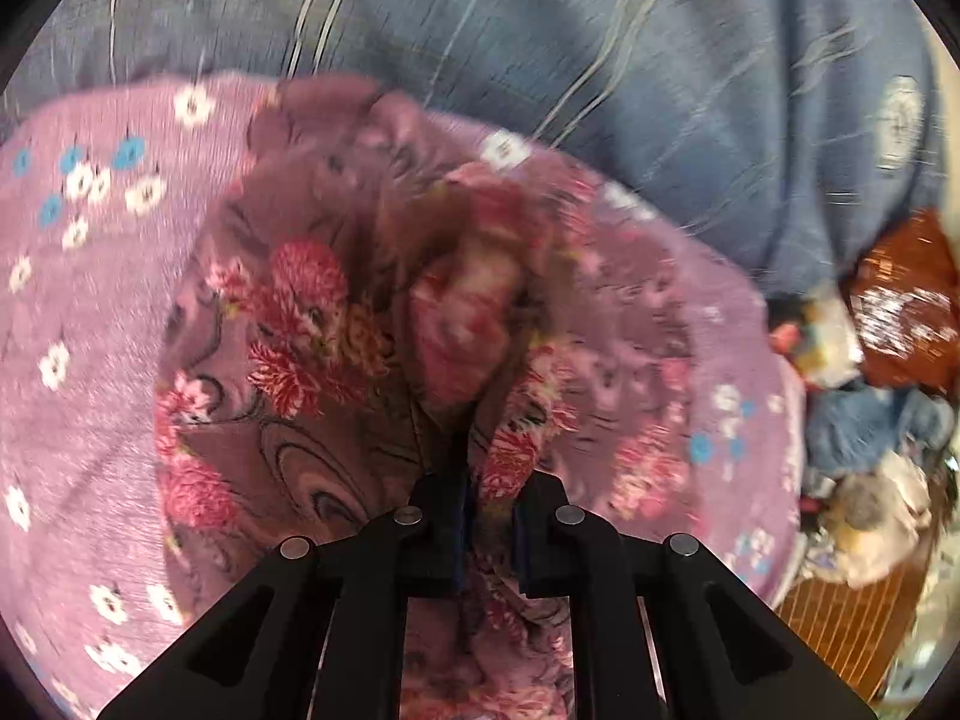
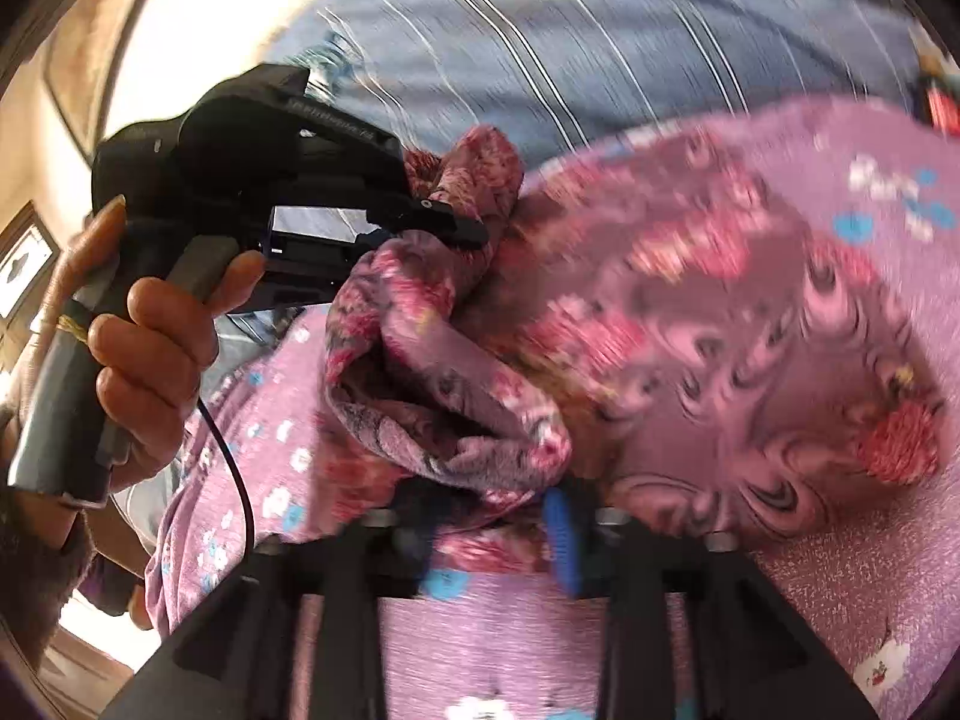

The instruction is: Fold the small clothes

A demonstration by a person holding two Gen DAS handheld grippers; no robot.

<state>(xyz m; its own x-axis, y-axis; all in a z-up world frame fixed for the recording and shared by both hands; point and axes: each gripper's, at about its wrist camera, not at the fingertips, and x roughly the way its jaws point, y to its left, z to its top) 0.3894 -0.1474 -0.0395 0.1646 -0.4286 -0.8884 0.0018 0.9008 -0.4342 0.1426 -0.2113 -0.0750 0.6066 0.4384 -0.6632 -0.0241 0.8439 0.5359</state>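
Item: small flowered garment [image 1: 288, 324], mauve plush with red and pink blooms and dark swirl lines. It lies bunched on a lilac blanket [image 1: 78, 360] printed with white and blue blossoms. One fold of it rises straight ahead of the left tongs [image 1: 489, 534] and passes down between their two fingers.

Left tongs: black, nearly pressed together, pinching that fold of the garment. In the right wrist view the same tongs [image 2: 462, 228] enter from the left, held by a hand [image 2: 150, 360] wrapped round a grey handle, with cloth gathered above and below their tip.

Right tongs [image 2: 492, 540]: black with a blue pad on one finger, partly spread. A rolled edge of the garment [image 2: 456, 432] lies right at their tips and covers the gap between them; motion blur and the cloth itself hide whether the pads press on it, so contact cannot be told.

Beyond both tongs: a blue striped cover [image 1: 600, 60], reaching across the top of each view behind the blanket.

To the right of the left tongs, past the blanket's edge: a heap of mixed items [image 1: 870, 408], among them something brown and something blue, too blurred to name.

Thin dark cable [image 2: 240, 480]: hangs below the hand, left of the right tongs.
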